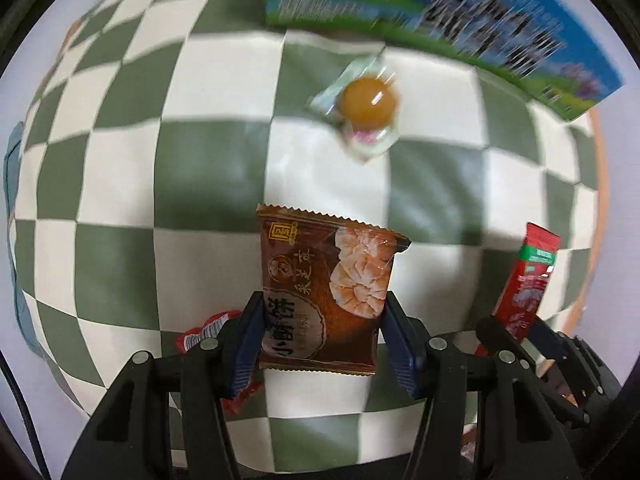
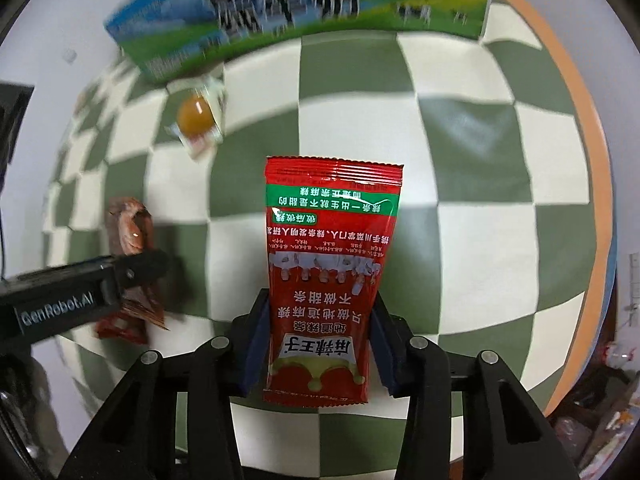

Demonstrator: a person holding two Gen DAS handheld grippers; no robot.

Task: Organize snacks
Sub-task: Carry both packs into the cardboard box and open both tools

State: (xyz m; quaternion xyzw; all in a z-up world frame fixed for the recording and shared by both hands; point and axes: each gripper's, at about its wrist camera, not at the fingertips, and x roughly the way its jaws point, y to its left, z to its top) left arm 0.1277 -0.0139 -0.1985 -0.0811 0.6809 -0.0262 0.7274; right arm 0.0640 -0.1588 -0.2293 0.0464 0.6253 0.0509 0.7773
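Brown pastry packet (image 1: 326, 292): clamped upright between the blue pads of the left gripper (image 1: 320, 330), jaws closed against its two sides, its top edge reaching past the fingertips, raised over the green-and-white checkered tablecloth (image 1: 200, 152).

Red spicy-strip packet (image 2: 330, 276): pinched the same way in the right gripper (image 2: 318, 342), print upside down, serrated end far from the jaws. In the left view it shows at the right (image 1: 526, 280).

Wrapped orange candy (image 1: 366, 104) lies on the cloth beyond both grippers, just near of a blue-green printed box (image 1: 460, 12) at the far edge. A small red wrapper (image 1: 208, 330) lies beneath the left gripper.
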